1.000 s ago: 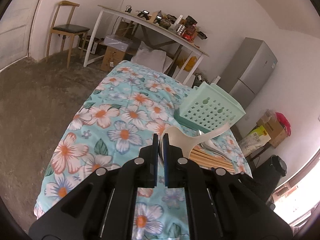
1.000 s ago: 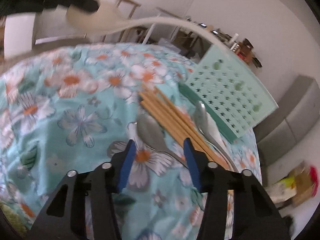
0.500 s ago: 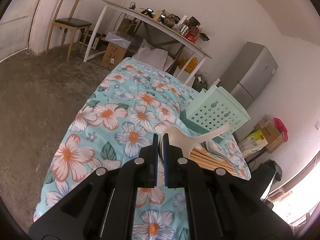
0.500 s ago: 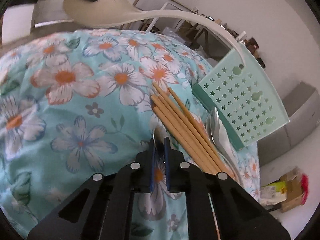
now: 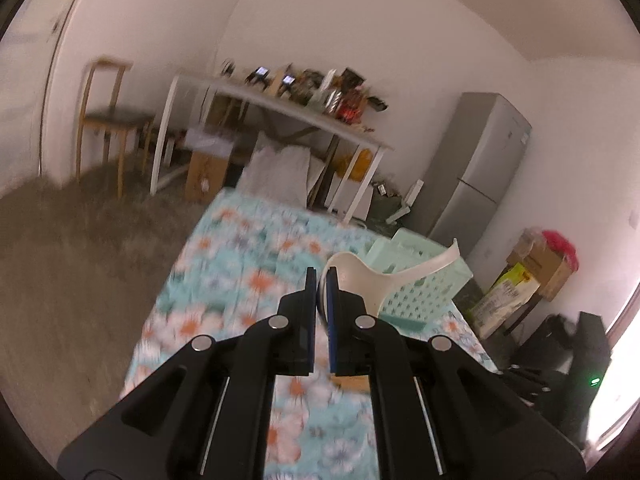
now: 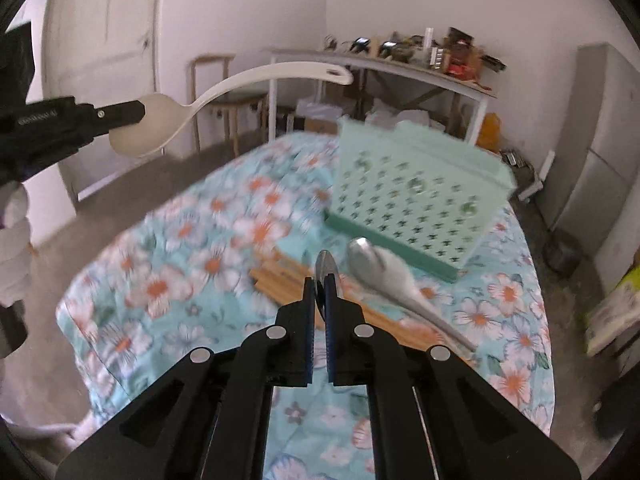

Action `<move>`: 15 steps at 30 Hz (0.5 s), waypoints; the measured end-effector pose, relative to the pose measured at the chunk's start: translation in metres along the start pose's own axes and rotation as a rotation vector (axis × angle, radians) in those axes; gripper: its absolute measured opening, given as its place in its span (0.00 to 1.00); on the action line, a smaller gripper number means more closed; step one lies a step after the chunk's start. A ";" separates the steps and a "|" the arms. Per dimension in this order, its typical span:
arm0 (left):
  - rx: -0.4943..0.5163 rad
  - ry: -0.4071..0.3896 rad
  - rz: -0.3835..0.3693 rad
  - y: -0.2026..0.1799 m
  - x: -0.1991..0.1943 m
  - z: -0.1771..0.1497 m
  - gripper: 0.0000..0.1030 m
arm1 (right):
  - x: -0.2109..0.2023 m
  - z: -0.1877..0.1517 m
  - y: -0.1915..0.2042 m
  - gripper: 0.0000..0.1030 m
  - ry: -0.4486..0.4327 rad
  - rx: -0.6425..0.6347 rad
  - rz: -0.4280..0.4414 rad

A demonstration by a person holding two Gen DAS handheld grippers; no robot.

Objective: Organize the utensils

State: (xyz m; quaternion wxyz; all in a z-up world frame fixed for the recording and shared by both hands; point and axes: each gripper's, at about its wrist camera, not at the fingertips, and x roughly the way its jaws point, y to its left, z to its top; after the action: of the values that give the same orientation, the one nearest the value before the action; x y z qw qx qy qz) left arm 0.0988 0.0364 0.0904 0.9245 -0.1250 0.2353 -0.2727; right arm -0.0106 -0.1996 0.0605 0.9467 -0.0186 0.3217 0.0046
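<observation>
Metal spoon (image 6: 325, 261) pinched in the right hand-held gripper (image 6: 319, 285), white ladle (image 5: 362, 276) in the left hand-held gripper (image 5: 318, 286); carry both level to the mint basket (image 6: 416, 196) ahead, releasing inside.

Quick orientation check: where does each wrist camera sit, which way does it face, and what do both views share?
Left wrist: on the left gripper, facing across the floral table toward the desk; only its fingers show, shut on the white spoon.
Right wrist: on the right gripper, facing the green basket; fingers shut on a metal spoon.
Shared: basket, table, white spoon.
</observation>
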 end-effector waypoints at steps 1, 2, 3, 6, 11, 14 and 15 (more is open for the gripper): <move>0.030 -0.004 0.008 -0.007 0.002 0.007 0.04 | -0.004 0.001 -0.008 0.04 -0.012 0.019 0.005; 0.060 -0.009 0.022 -0.014 0.006 0.015 0.04 | -0.006 0.001 -0.015 0.03 -0.023 0.032 0.008; 0.085 -0.010 0.034 -0.020 0.010 0.023 0.04 | -0.010 0.000 -0.019 0.03 -0.033 0.042 0.010; 0.166 0.006 0.087 -0.036 0.025 0.040 0.04 | -0.017 0.000 -0.035 0.03 -0.062 0.074 0.021; 0.368 0.100 0.208 -0.064 0.063 0.057 0.04 | -0.021 -0.003 -0.057 0.03 -0.092 0.127 0.065; 0.470 0.137 0.261 -0.079 0.081 0.064 0.04 | -0.020 -0.006 -0.065 0.03 -0.106 0.143 0.086; 0.497 0.154 0.276 -0.085 0.088 0.066 0.04 | -0.020 -0.006 -0.067 0.03 -0.110 0.148 0.094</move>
State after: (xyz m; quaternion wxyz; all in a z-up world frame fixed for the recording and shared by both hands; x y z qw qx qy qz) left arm 0.1599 -0.0760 0.1449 0.9345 0.1597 0.2455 -0.2024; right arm -0.0293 -0.2665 0.0701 0.9605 0.0666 0.2690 0.0262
